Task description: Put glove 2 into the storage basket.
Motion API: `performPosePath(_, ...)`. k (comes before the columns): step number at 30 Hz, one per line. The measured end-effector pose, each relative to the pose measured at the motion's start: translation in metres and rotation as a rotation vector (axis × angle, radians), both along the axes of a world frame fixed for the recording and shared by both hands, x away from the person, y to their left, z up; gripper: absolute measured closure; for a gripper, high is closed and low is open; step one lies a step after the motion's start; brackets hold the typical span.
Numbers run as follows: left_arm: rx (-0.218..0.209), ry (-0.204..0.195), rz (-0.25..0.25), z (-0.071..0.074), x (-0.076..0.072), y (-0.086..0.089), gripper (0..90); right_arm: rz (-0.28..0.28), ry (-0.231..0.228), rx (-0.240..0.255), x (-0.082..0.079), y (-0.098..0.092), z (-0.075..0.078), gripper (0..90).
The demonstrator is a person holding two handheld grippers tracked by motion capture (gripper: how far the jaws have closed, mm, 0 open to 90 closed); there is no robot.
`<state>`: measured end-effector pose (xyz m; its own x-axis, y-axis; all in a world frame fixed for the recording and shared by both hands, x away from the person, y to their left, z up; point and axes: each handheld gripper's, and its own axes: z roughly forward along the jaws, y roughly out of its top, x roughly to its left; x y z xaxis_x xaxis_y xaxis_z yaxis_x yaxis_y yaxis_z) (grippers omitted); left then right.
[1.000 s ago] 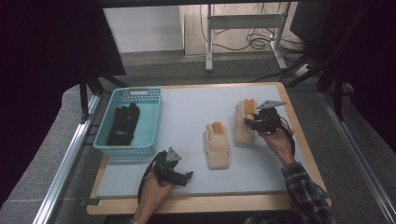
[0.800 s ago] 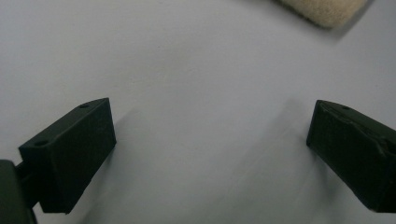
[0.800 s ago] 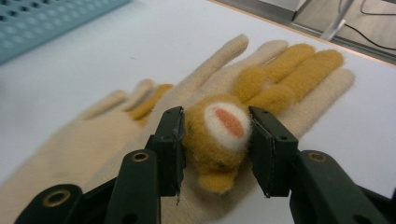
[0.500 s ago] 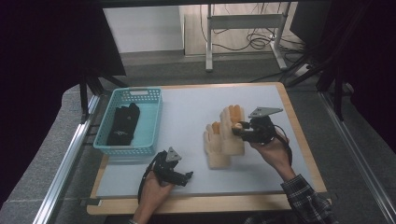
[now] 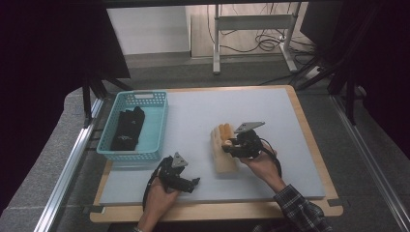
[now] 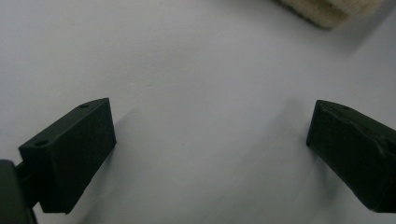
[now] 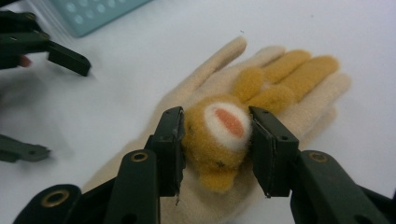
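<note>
From above, the right hand-held gripper [image 5: 231, 143] holds an orange-tipped glove [image 5: 223, 137] over a beige glove [image 5: 225, 157], at four o'clock from the basket [image 5: 157, 129]. Left gripper view: the left hand-held gripper [image 6: 210, 149] gapes wide and empty over the table [image 6: 187, 70]. Right gripper view: pads clamp the orange glove's cuff.

In the right gripper view, the mustard-yellow fuzzy glove [image 7: 219, 135] pinched in the right gripper [image 7: 215, 149] covers the palm of the cream knitted glove [image 7: 196, 88] beneath it, and the picture's lower edge cuts off that cream glove's cuff. In the high view the same gripper and the hand behind it hide much of both gloves, so where one ends and the other begins cannot be told there. In the left gripper view, a blurred cream knitted edge [image 6: 327, 10] is cut off by the top border. The folded black fabric [image 5: 128, 128] inside the turquoise plastic basket [image 5: 155, 137], left of the gloves, is too dark to identify.
</note>
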<state>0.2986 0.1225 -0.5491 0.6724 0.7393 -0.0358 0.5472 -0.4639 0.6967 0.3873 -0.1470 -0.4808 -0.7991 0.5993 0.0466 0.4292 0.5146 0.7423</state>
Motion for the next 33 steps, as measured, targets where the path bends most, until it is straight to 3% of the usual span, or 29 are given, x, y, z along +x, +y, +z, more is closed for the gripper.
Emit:
performPosePath(8,-0.001,0.002,0.001,0.0,0.0,0.0,1.5,-0.02,0.001,-0.014,0.006,0.002,-0.015,52.7)
performPosePath(13,0.0,0.0,-0.001,0.0,0.0,0.0,1.5,-0.042,-0.037,-0.005,0.005,-0.01,0.003,40.7)
performPosePath(19,-0.001,0.001,0.0,0.0,0.0,0.0,1.5,-0.07,-0.042,-0.008,0.003,-0.03,0.01,42.4)
performPosePath(22,-0.001,0.002,0.0,0.0,0.0,0.0,1.5,-0.076,-0.031,-0.043,0.0,-0.041,0.004,57.4)
performPosePath(23,-0.001,0.002,0.0,0.0,0.0,0.0,1.5,-0.062,-0.019,-0.061,-0.002,-0.045,-0.002,66.0)
performPosePath(24,-0.001,0.002,0.0,0.0,0.0,0.0,1.5,-0.062,-0.019,-0.061,-0.002,-0.045,-0.002,66.0)
performPosePath(25,-0.001,0.001,0.0,0.0,0.0,0.0,1.5,-0.041,-0.011,-0.079,-0.005,-0.047,-0.008,74.1)
performPosePath(26,-0.001,0.001,0.0,0.0,0.0,0.0,1.5,-0.041,-0.011,-0.079,-0.005,-0.047,-0.008,74.1)
performPosePath(29,-0.001,0.001,0.001,0.0,0.0,0.0,1.5,-0.023,0.018,-0.089,-0.013,-0.047,-0.022,86.4)
performPosePath(33,-0.001,0.001,0.001,0.0,0.0,0.0,1.5,-0.011,0.04,-0.075,-0.017,-0.045,-0.029,88.5)
